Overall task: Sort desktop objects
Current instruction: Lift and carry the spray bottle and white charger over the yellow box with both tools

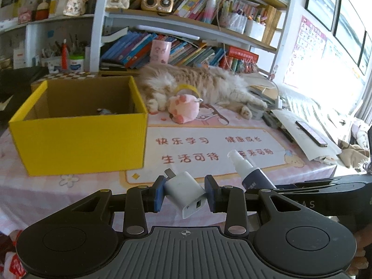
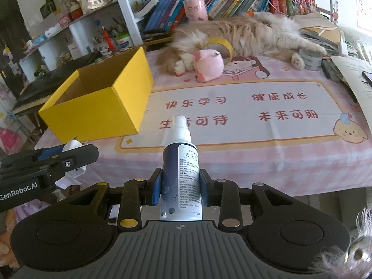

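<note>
My left gripper (image 1: 185, 191) is shut on a white charger plug (image 1: 186, 189), held tilted above the desk's near edge. My right gripper (image 2: 179, 187) is shut on a dark blue spray bottle (image 2: 181, 169) with a white nozzle, held upright; the bottle also shows in the left wrist view (image 1: 248, 174). The left gripper shows at the left of the right wrist view (image 2: 69, 155). An open yellow box (image 1: 79, 125) stands on the desk to the left, also in the right wrist view (image 2: 102, 97); a small grey item lies inside. A pink plush toy (image 1: 183, 108) and a yellow tape roll (image 1: 187, 89) lie by the cat.
A fluffy cat (image 1: 204, 83) lies across the back of the desk on the pink mat (image 1: 209, 144). Papers and a phone (image 1: 311, 132) sit at the right. Bookshelves (image 1: 176, 48) stand behind. A grey tape roll (image 2: 310, 59) lies near the cat's paw.
</note>
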Demonstrator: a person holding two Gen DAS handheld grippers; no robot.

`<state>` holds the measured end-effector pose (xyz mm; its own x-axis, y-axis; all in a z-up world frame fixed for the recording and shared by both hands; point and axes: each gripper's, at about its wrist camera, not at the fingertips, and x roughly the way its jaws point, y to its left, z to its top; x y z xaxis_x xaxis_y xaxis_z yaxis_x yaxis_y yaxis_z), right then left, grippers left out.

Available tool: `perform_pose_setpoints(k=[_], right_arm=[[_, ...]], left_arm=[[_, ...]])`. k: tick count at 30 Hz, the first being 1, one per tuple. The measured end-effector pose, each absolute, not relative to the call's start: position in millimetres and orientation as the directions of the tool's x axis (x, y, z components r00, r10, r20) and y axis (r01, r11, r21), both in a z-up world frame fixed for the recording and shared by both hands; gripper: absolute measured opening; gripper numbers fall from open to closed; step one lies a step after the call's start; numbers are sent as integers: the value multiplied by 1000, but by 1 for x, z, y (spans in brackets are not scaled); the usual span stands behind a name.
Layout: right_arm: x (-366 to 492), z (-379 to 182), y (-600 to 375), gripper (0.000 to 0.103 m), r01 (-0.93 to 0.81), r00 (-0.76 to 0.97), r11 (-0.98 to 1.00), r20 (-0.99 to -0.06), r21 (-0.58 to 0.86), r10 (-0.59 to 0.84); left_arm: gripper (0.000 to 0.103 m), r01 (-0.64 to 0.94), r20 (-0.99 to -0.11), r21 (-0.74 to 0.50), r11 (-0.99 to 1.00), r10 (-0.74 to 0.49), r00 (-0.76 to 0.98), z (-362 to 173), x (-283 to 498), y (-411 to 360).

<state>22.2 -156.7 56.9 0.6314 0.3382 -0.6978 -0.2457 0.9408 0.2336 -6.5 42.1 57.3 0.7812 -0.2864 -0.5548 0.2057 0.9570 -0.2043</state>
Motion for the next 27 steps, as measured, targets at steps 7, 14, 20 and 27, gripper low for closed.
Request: perform_pose_setpoints(k=[7, 14, 20, 27], right_arm=[[9, 53, -136, 30, -280, 601, 931, -714, 232, 359], [-4, 48, -118, 30, -323, 572, 917, -724, 233, 385], [-14, 46, -112, 30, -323, 568, 914, -722, 247, 396], [-16, 49, -101, 30, -361, 565, 901, -713, 239, 416]], left_arm=[[35, 161, -576, -216, 963, -259, 776, 52, -26, 62], [35, 138, -592, -211, 968, -239, 770, 49, -39, 72], [35, 157, -600, -196, 968, -245, 762, 51, -46, 73], [35, 113, -585, -199, 974, -210, 783, 54, -53, 86]])
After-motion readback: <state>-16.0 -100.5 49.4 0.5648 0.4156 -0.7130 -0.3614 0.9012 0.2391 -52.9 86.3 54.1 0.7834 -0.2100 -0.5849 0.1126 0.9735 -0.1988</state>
